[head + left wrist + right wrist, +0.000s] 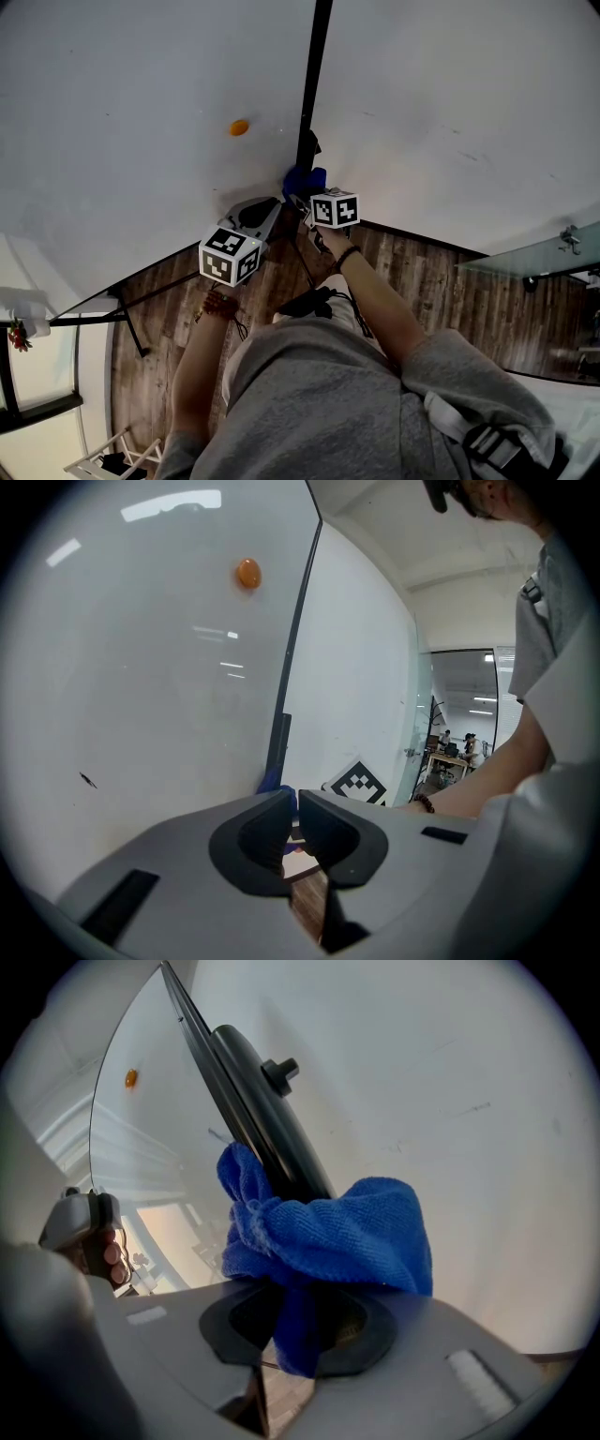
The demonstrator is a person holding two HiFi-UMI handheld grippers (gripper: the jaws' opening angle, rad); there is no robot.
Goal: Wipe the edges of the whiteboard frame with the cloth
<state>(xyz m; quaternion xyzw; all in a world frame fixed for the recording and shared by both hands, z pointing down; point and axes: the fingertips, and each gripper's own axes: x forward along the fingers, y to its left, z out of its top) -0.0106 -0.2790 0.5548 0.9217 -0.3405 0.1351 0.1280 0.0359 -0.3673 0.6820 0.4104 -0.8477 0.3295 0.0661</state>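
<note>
My right gripper [298, 1327] is shut on a blue cloth [337, 1227], which is bunched against the black edge of the whiteboard frame [246, 1101]. In the head view the cloth [305, 178] sits low on the frame [314, 75], just above the right gripper [314, 208]. My left gripper [292, 819] is shut with nothing between its jaws, and it points at the whiteboard [141, 667] left of the frame [295, 639]. It hangs beside the right one [262, 217]. A corner of the cloth [272, 782] shows past its jaws.
An orange magnet [240, 127] sticks to the whiteboard [141, 103]. A black knob [279, 1071] juts from the board's stand bar. A white wall [450, 84] lies right of the frame. Stand legs [131, 314] cross the wooden floor [441, 281]. A glass partition [539, 253] stands at the right.
</note>
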